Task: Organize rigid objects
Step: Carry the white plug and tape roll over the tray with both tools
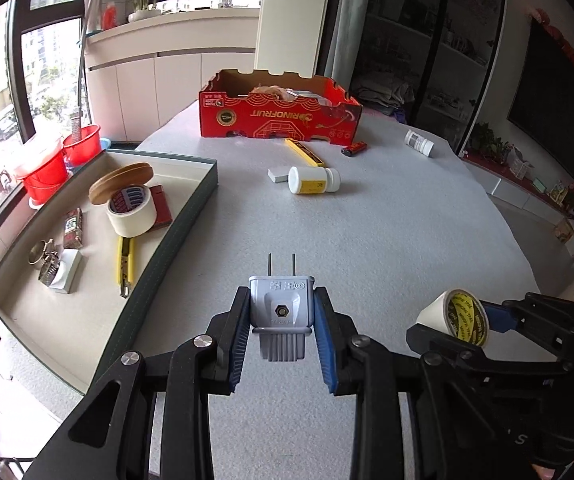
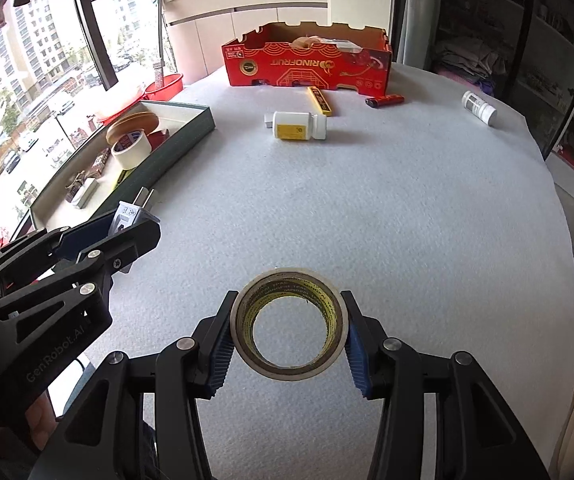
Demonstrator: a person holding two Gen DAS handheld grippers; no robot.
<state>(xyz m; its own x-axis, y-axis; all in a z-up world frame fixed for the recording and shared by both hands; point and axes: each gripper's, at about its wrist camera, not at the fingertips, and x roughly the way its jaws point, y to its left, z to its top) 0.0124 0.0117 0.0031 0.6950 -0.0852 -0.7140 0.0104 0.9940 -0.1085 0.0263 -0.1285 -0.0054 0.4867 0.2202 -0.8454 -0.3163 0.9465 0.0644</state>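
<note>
My left gripper (image 1: 281, 308) is shut on a grey power plug (image 1: 281, 308), prongs pointing forward, above the grey table. My right gripper (image 2: 289, 326) is shut on a roll of tape (image 2: 289, 326) with a yellow inner core; it also shows in the left wrist view (image 1: 457, 316). The left gripper and plug (image 2: 131, 216) show at the left of the right wrist view. A green-edged tray (image 1: 175, 216) at left holds a tape roll (image 1: 132, 208), a wooden lid, a yellow cutter, a watch and small boxes.
On the table lie a white-and-yellow bottle (image 1: 314, 179), a small white block (image 1: 278, 175), a yellow cutter (image 1: 305, 152), a red lighter (image 1: 354, 147) and a white bottle (image 1: 419, 143). A red cardboard box (image 1: 279, 114) stands at the back. Red buckets (image 1: 47, 168) sit beyond the tray.
</note>
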